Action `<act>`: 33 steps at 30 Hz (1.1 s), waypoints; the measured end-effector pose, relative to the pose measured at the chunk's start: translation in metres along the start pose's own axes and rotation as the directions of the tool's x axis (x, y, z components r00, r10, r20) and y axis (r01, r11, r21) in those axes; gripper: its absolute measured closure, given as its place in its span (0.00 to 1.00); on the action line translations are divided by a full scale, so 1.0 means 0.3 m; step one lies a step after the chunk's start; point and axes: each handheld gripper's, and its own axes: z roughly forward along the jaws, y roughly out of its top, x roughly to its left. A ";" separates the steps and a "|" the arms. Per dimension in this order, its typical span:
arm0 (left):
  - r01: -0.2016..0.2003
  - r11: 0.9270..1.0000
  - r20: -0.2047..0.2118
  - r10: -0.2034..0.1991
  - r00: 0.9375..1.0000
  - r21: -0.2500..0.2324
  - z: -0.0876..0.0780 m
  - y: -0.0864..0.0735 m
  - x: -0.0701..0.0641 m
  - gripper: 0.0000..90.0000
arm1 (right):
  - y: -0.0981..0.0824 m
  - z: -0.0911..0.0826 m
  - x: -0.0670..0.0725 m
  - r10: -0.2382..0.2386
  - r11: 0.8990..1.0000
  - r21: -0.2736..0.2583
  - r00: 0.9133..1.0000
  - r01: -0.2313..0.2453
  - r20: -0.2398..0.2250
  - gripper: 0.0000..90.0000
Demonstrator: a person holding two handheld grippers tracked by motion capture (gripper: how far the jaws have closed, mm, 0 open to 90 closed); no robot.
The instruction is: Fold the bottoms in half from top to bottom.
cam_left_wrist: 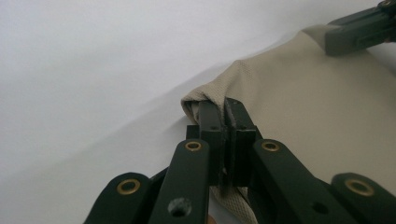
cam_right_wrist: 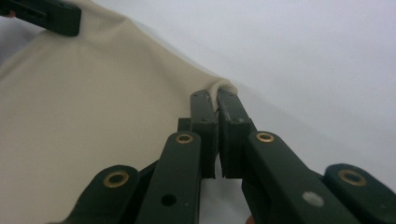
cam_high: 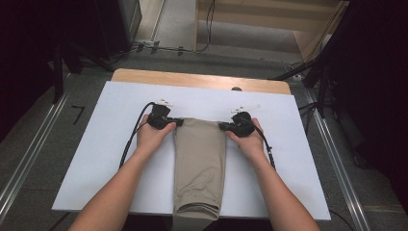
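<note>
A folded beige garment (cam_high: 199, 159) lies lengthwise on the white board (cam_high: 110, 134), its near end hanging over the front edge. My left gripper (cam_high: 179, 122) is shut on the garment's far left corner (cam_left_wrist: 205, 100); in the left gripper view the black jaws pinch the cloth edge. My right gripper (cam_high: 222, 126) is shut on the far right corner (cam_right_wrist: 222, 88), with the cloth caught between its jaws. Each gripper view shows the other gripper far off on the opposite corner (cam_left_wrist: 359, 32) (cam_right_wrist: 44, 14). Both hands rest on the board beside the garment.
The white board lies on a wooden table (cam_high: 202, 81) whose far edge shows behind it. Black stands (cam_high: 327, 72) and cables (cam_high: 159, 47) sit on the floor around the table. Bare board lies left and right of the garment.
</note>
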 end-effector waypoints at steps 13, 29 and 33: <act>0.003 0.995 -0.053 -0.008 0.999 -0.098 -0.075 0.226 0.081 0.98 | 0.260 -0.058 -0.024 -0.072 0.993 -0.088 0.995 0.078 0.068 0.95; 0.075 0.970 0.011 -0.075 0.997 -0.233 -0.124 0.257 0.091 0.27 | 0.292 -0.053 -0.066 0.035 0.991 -0.132 0.997 -0.026 0.073 0.27; 0.056 0.976 0.053 -0.046 0.998 -0.209 -0.126 0.193 0.052 0.23 | 0.207 -0.082 -0.045 0.053 0.986 -0.157 0.998 -0.047 0.034 0.25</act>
